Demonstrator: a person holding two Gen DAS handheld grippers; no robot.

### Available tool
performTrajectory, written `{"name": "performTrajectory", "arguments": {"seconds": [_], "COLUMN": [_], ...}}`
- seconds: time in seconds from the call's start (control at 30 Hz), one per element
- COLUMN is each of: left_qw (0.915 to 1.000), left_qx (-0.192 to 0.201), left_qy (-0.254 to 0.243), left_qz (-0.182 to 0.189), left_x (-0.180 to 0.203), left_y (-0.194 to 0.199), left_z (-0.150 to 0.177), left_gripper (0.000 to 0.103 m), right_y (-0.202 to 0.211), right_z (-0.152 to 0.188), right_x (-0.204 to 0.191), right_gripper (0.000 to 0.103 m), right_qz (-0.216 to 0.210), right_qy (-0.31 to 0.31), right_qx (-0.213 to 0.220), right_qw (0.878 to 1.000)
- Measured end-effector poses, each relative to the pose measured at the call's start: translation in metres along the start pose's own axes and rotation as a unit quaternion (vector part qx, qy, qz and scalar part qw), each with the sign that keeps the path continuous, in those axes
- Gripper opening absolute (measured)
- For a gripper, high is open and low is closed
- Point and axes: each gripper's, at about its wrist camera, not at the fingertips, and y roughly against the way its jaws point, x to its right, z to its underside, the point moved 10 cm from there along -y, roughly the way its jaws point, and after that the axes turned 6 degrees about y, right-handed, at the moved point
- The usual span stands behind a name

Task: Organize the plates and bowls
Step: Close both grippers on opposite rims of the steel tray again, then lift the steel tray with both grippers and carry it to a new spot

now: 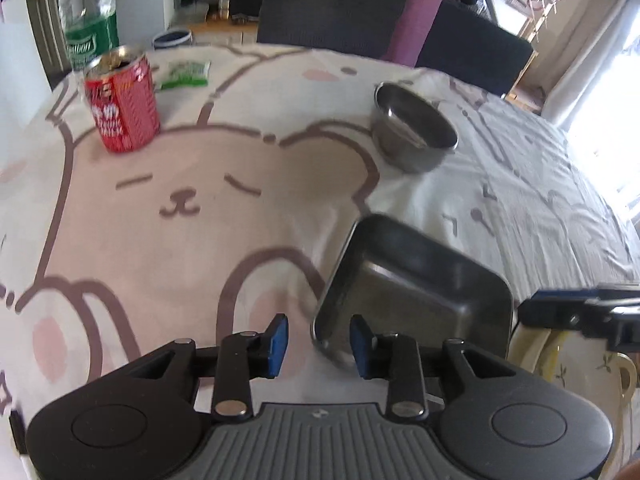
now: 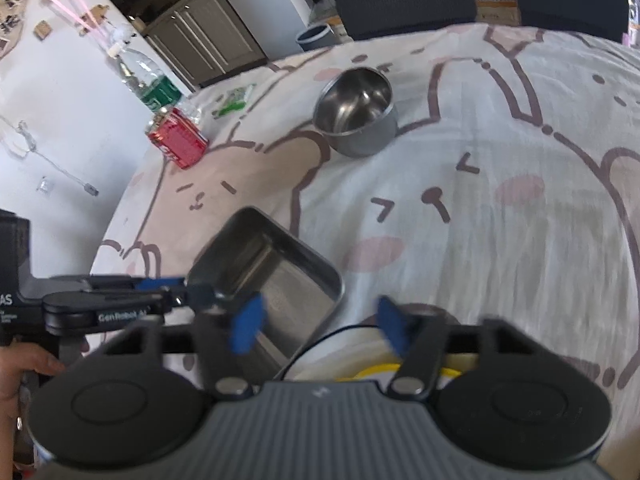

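A square steel tray lies on the cartoon tablecloth, also seen in the right wrist view. My left gripper is open, its fingers straddling the tray's near left corner. In the right wrist view it reaches in from the left at the tray's edge. A round steel bowl stands farther back, also in the right wrist view. My right gripper is open and empty above a white plate with a yellow ring. That cream floral plate shows beside the tray.
A red can and a clear bottle with a green label stand at the far left. A green packet lies near them. Dark chairs line the far table edge.
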Motion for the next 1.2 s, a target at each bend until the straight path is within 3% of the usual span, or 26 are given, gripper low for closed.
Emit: {"name": "performTrajectory", "arguments": {"seconds": [0.1, 0.17, 0.27, 0.53, 0.63, 0.77, 0.93, 1.07, 1.2], "left_qw": [0.9998, 0.9997, 0.9998, 0.9984, 0.9980, 0.9972, 0.9967, 0.9966, 0.9976], "left_qx": [0.017, 0.021, 0.020, 0.007, 0.010, 0.013, 0.012, 0.010, 0.001], "left_qy": [-0.009, -0.011, 0.003, 0.037, 0.038, 0.049, 0.053, 0.053, 0.044], "left_qz": [0.003, 0.002, 0.009, 0.042, 0.050, 0.055, 0.060, 0.062, 0.054], "left_x": [0.004, 0.006, 0.004, 0.002, 0.002, 0.000, -0.001, -0.002, -0.003], "left_y": [-0.002, -0.005, -0.007, -0.005, -0.002, -0.002, -0.003, -0.005, -0.008], "left_z": [-0.008, -0.012, -0.012, -0.005, -0.004, -0.005, -0.009, -0.008, -0.007], "left_gripper": [0.036, 0.036, 0.035, 0.034, 0.034, 0.034, 0.034, 0.034, 0.023], "right_y": [-0.007, -0.011, -0.016, -0.027, -0.028, -0.025, -0.025, -0.031, -0.038], "right_z": [0.001, 0.002, -0.003, -0.029, -0.027, -0.014, -0.004, -0.006, -0.004], "right_x": [0.001, 0.002, 0.003, 0.002, 0.001, 0.005, -0.008, -0.013, -0.011], "right_gripper": [0.039, 0.013, 0.007, 0.006, 0.013, 0.042, 0.042, 0.036, 0.029], "right_qz": [-0.009, -0.011, 0.012, 0.005, -0.005, 0.004, -0.013, -0.025, -0.010], "right_qy": [-0.009, -0.012, 0.005, 0.029, 0.017, -0.020, -0.016, -0.027, -0.011], "right_qx": [-0.010, -0.016, -0.010, 0.040, 0.038, 0.022, 0.020, 0.025, 0.015], "right_qw": [1.000, 1.000, 1.000, 0.999, 0.999, 1.000, 1.000, 0.999, 1.000]}}
